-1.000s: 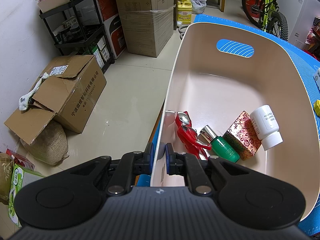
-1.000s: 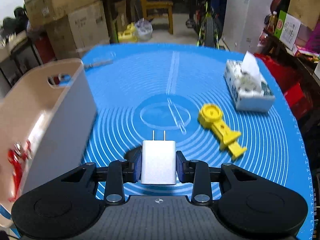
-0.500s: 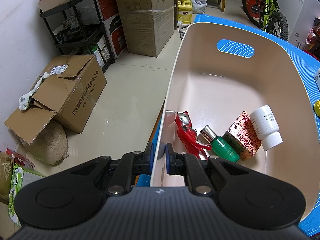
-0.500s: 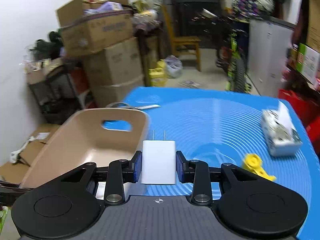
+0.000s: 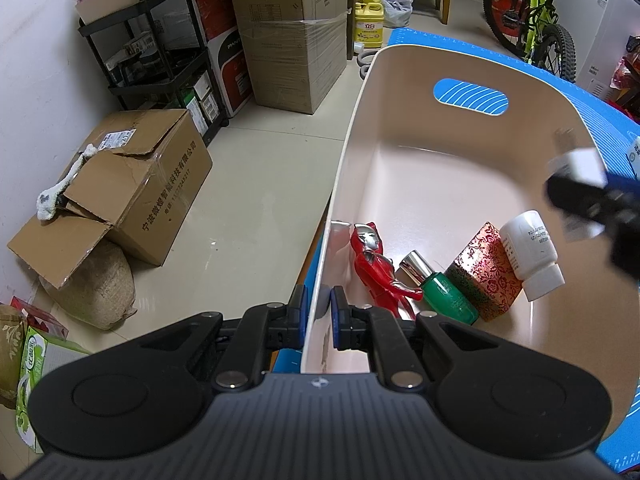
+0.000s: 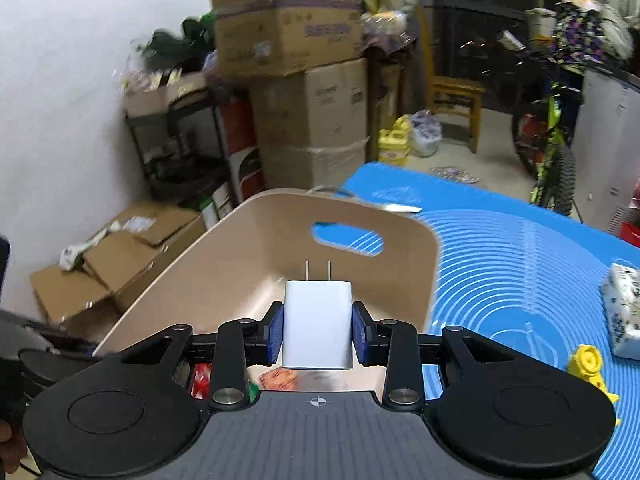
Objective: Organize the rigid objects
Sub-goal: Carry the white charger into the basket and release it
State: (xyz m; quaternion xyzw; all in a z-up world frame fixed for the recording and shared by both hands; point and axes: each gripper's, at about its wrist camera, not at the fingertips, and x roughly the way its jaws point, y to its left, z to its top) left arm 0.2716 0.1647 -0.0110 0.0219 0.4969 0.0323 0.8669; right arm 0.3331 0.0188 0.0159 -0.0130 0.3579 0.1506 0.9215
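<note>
My left gripper (image 5: 318, 310) is shut on the near-left rim of the beige bin (image 5: 340, 184). The bin holds a red toy figure (image 5: 374, 266), a green bottle (image 5: 442, 294), a red patterned box (image 5: 486, 276) and a white bottle (image 5: 532, 254). My right gripper (image 6: 317, 326) is shut on a white plug charger (image 6: 317, 324) and holds it above the bin's (image 6: 240, 256) open inside. It shows blurred at the right in the left wrist view (image 5: 580, 196), with the charger (image 5: 578, 166) in it.
The bin stands on a blue mat (image 6: 520, 256) at the table's left edge. A yellow plastic piece (image 6: 590, 372) and a tissue pack (image 6: 622, 320) lie on the mat at the right. Cardboard boxes (image 5: 132, 184), a black shelf (image 5: 160, 64) and a bicycle (image 5: 536, 28) stand on the floor beyond.
My right gripper has carried the charger leftward from over the mat to above the bin and now shows in the left wrist view. The left gripper has not moved.
</note>
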